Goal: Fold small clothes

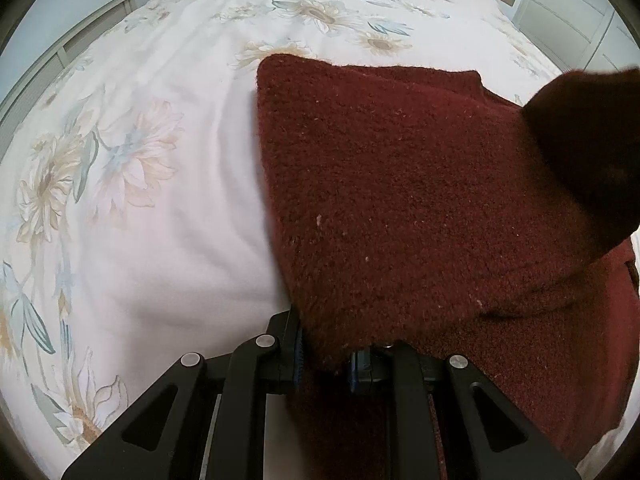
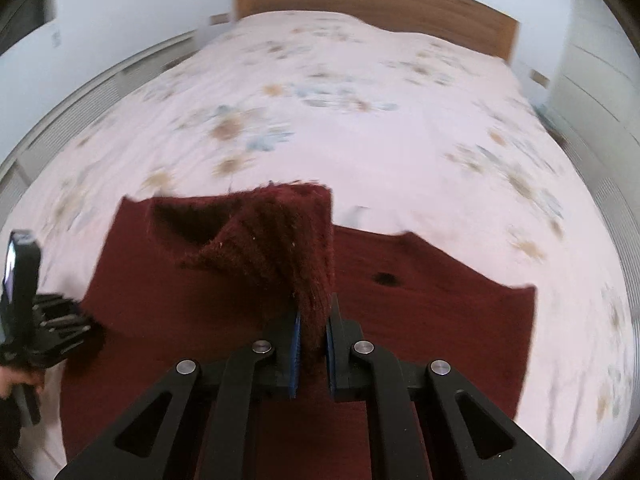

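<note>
A dark red knitted sweater lies spread on the floral bedspread. The right gripper is clamped on a ribbed edge, lifted above the rest. The left gripper pinches another fold at the sweater's left side. A wooden headboard stands beyond.

sweater on bed, headboard behind
</note>
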The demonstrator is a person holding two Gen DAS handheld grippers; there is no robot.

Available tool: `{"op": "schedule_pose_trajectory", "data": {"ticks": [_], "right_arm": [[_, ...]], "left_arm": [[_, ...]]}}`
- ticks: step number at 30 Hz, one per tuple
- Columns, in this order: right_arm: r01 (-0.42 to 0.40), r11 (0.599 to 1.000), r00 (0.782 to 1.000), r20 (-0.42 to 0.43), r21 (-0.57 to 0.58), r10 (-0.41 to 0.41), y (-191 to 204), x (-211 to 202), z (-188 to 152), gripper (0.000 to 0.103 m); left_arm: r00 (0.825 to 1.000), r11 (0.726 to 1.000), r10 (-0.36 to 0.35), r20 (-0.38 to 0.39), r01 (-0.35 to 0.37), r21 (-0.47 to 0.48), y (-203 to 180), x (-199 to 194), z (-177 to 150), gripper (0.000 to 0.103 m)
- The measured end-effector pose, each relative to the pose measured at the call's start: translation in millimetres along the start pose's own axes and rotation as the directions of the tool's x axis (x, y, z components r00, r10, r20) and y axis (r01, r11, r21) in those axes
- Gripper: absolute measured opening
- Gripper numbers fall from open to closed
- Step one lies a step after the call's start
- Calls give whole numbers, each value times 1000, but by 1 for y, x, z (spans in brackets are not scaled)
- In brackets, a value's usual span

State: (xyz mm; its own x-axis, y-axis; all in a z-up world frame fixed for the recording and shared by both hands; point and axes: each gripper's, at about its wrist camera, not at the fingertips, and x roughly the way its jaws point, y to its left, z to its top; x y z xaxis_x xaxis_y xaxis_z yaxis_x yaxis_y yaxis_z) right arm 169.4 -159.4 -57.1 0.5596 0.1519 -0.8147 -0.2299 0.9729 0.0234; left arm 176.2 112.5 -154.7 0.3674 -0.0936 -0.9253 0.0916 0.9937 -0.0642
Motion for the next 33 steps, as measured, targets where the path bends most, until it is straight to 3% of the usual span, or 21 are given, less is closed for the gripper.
{"op": "schedule_pose_trajectory", "data": {"ticks": [7,11,17,22,25,26,29,31,32,33], "right_arm": [[78,987,997,-42,140,-72,-47,1,-32,9],[168,980,984,-81,108,-159,-59,12,-56,9],[198,973,974,-138,114,-182,-70,27,-83,9],[179,977,972,-174,120,-157,-76,34,-91,9],[158,977,976,-174,144,-132,-82,30,-90,13],[156,976,976,-173,151,-129,-84,27,-90,20],[176,973,975,-162,152,-151,-92,16,-90,32],[186,970,974,-158,157,-162,-100,7,-91,45],[191,968,974,-153,161,-166,-104,2,-92,56],[193,967,974,-148,165,-169,-108,-3,-92,68]], "left_arm": [[999,999,40,36,-41,31,-18,-10,-7,14],[998,997,50,36,-53,64,-24,-10,-9,14],[996,991,84,29,-86,99,-31,-9,-10,14],[996,994,88,14,-89,70,-38,-1,-4,16],[997,996,78,1,-78,42,-34,-3,-1,18],[997,997,77,-7,-77,30,-33,-5,0,19],[997,997,73,-27,-73,-2,-29,-12,0,28],[995,995,94,-16,-94,-16,-27,-22,-2,53],[995,995,98,-4,-98,-19,-26,-28,-3,60],[995,994,103,16,-102,-28,-24,-37,-4,75]]}}
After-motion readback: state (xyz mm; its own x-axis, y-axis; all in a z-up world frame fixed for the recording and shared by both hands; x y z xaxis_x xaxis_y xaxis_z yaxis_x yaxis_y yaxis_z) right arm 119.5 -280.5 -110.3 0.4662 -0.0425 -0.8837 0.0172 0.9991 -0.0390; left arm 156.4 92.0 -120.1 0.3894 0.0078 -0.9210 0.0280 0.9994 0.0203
